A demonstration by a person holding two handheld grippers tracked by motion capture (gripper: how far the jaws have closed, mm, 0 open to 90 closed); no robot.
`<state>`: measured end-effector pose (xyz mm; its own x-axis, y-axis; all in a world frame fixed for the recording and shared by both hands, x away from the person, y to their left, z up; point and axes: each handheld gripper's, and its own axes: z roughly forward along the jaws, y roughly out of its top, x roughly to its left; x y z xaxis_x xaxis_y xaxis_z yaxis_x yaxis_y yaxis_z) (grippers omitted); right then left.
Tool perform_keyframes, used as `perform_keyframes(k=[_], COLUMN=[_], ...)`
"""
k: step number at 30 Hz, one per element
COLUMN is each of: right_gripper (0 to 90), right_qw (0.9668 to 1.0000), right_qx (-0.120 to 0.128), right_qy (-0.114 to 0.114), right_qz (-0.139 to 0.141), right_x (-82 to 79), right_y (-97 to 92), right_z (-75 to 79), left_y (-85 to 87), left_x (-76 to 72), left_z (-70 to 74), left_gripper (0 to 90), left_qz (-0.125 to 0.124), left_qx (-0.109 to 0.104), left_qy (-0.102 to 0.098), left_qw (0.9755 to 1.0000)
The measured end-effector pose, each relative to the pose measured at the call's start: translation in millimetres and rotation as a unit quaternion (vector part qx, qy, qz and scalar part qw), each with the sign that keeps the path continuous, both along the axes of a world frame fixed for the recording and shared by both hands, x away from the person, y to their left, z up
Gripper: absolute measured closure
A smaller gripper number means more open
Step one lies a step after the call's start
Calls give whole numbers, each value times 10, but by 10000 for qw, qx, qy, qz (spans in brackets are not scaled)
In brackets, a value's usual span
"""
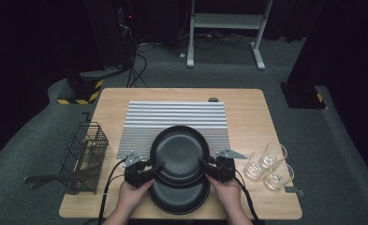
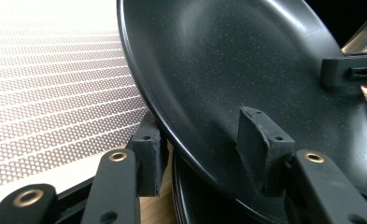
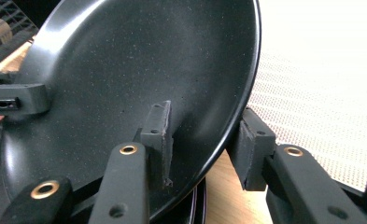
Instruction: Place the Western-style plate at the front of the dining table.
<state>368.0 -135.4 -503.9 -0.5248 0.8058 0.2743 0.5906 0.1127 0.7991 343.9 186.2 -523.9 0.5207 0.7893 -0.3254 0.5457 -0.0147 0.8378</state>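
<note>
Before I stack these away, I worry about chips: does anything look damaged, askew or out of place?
No chips or spills show. The top black plate sits tilted, raised off the plates beneath, its rim between the jaws of the left gripper and right gripper. The glasses stand upright.

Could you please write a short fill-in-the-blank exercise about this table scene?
1. Both grippers grip the rim of the top black ___.
2. The top plate sits over another plate and partly over the ___ mat.
3. The wire basket stands at the table's ___ side.
4. The drinking glasses number ___.

Missing words: plate; striped; left; three
</note>
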Motion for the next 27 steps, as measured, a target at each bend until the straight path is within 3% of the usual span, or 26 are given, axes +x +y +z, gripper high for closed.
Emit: perform_keyframes(k=[4,8,20,27], right_gripper=[618,603,539,517], right_qw=[9999,10000,9997,9998], right_qx=[109,38,183,115], right_qy=[-6,-36,139,99], right_qz=[-34,-33,67,90], right_x=[-21,-41,-35,-91], right_y=[-4,7,-24,-46], right_z=[-25,-26,-64,-71], left_y=[10,11,18,16], left_x=[-6,-9,-18,-25], left_z=[-13,-16,-18,-18], left_gripper=[551,552,566,574], left_qz=[-29,-33,-1,41], left_qx=[-78,-72,-111,-131], left_qy=[17,-3,-9,-17], left_qw=[10000,10000,9999,9999])
